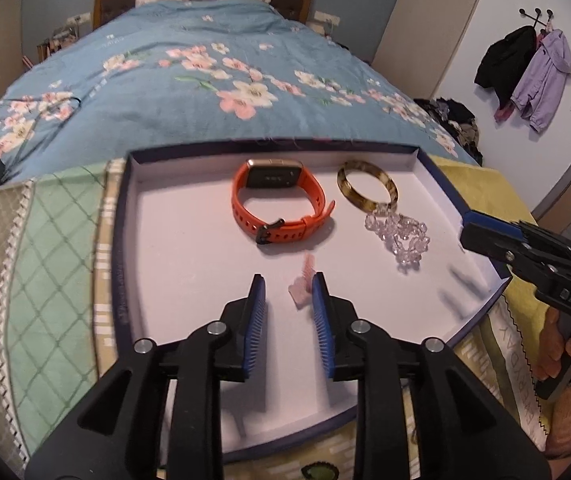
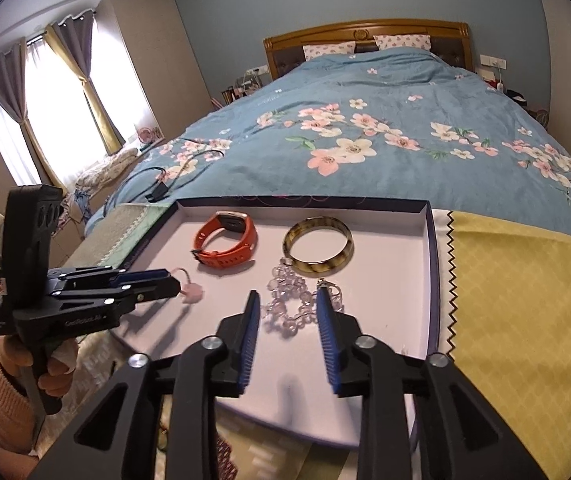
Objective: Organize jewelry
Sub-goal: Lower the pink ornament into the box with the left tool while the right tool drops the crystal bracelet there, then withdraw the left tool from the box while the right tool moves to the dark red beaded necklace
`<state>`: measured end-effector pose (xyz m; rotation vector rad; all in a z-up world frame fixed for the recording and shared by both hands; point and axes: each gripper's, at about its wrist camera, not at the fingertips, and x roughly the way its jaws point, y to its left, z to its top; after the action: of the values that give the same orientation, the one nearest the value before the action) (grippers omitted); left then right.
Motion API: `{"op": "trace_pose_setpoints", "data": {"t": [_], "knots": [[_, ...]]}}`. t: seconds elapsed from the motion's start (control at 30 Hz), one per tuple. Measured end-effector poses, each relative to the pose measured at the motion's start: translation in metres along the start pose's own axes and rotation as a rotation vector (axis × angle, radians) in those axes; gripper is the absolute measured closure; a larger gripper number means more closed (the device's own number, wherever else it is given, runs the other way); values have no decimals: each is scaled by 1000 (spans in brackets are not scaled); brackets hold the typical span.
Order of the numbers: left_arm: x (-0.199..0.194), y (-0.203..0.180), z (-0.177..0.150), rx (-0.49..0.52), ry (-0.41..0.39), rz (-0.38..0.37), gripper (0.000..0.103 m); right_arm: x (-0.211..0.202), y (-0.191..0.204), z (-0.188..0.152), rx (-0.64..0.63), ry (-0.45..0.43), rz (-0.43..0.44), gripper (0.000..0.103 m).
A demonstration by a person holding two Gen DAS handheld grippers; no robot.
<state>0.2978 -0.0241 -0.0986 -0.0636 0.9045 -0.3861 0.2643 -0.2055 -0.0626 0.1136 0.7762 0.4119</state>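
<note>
Left gripper [image 1: 287,280] jaws spread beside pink charm [image 1: 302,289], right gripper [image 2: 287,298] spread over bead bracelet [image 2: 289,304], keyring visible only there.

My left gripper [image 1: 288,280] and right gripper [image 2: 288,298] are black with ribbed blue pads [image 1: 257,320]. The tray [image 1: 125,208] has a dark navy wall and a white floor. In it: an orange watch [image 1: 277,200] with a gold case, a tortoiseshell brown-and-cream bangle [image 1: 367,186], a clear crystal bead bracelet [image 1: 399,236], and a pale pink piece [image 1: 303,286]. The bedspread [image 1: 189,92] is blue with pink and white blossoms. One cloth [image 2: 525,320] is yellow with a diamond grid.
</note>
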Motion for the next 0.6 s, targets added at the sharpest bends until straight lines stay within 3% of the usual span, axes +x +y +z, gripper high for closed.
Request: {"op": "trace_pose_setpoints", "data": {"t": [0.27, 0.6], "knots": [[-59, -12, -14, 84, -136, 44, 68, -32, 14, -22, -48, -13, 34, 69], [-104, -16, -65, 131, -179, 57, 62, -44, 33, -64, -121, 66, 30, 69]]}}
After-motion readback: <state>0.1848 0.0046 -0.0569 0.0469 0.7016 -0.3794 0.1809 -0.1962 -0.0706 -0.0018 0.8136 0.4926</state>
